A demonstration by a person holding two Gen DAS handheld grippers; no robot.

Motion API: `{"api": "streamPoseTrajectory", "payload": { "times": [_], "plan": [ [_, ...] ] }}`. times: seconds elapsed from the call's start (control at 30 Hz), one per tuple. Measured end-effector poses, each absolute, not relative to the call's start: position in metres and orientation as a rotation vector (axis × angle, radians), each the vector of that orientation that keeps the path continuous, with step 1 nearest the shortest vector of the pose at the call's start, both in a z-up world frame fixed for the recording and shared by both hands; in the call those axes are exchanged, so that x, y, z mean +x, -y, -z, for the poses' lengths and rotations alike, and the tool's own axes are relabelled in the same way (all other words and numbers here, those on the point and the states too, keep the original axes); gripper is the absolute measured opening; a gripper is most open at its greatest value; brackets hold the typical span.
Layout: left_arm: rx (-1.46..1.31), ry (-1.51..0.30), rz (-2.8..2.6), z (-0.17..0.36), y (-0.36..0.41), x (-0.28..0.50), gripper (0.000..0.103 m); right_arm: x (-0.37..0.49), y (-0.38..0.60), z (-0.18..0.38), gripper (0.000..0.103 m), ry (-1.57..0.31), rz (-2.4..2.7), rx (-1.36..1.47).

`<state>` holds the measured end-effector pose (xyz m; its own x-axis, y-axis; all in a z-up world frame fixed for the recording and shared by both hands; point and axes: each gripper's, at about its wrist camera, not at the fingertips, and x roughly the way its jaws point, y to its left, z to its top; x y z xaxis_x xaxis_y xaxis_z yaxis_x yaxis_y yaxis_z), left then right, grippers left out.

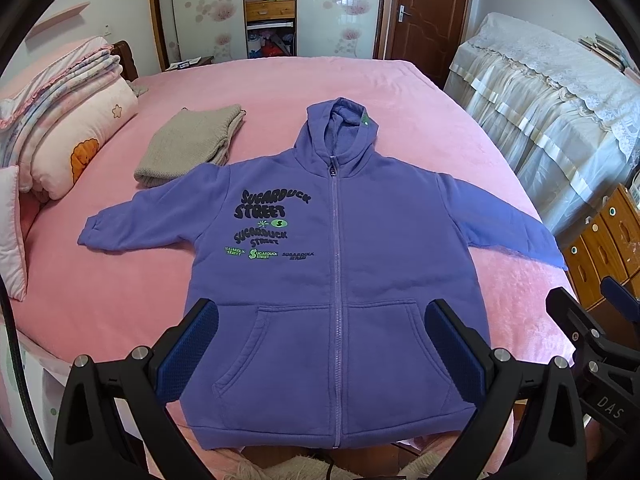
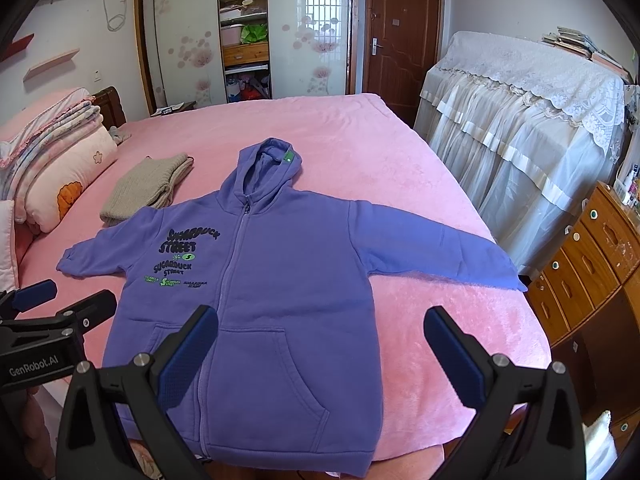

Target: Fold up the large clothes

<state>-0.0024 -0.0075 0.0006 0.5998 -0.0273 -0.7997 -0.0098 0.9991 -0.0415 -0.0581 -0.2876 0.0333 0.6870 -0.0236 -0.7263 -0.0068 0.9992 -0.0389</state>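
A purple zip hoodie (image 1: 312, 264) (image 2: 280, 280) lies flat and face up on the pink bed, zipped, sleeves spread to both sides, hood pointing away. Dark and green lettering covers its left chest. My left gripper (image 1: 320, 320) hangs open above the hem and pocket area, nothing between its blue pads. My right gripper (image 2: 320, 324) is also open, above the hoodie's right pocket and the bedspread beside it. Each gripper shows at the edge of the other's view: the right gripper (image 1: 600, 320) and the left gripper (image 2: 52, 308).
A folded beige knit garment (image 1: 192, 144) (image 2: 148, 188) lies by the hoodie's left shoulder. Stacked pink quilts and pillows (image 1: 68, 128) fill the bed's left side. A lace-covered piece of furniture (image 2: 528, 132) and a wooden dresser (image 2: 592, 264) stand to the right. The pink bedspread (image 1: 280, 84) stretches beyond the hood.
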Motion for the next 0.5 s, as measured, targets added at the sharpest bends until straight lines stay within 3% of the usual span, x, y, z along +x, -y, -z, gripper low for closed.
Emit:
{"api": "streamPoseTrajectory", "payload": {
  "times": [0.5],
  "plan": [
    [-0.053, -0.939, 0.008, 0.0052, 0.0099, -0.0018, 0.102, -0.0554, 0.2880, -0.0310, 0.103, -0.815, -0.005, -0.042]
  ]
}}
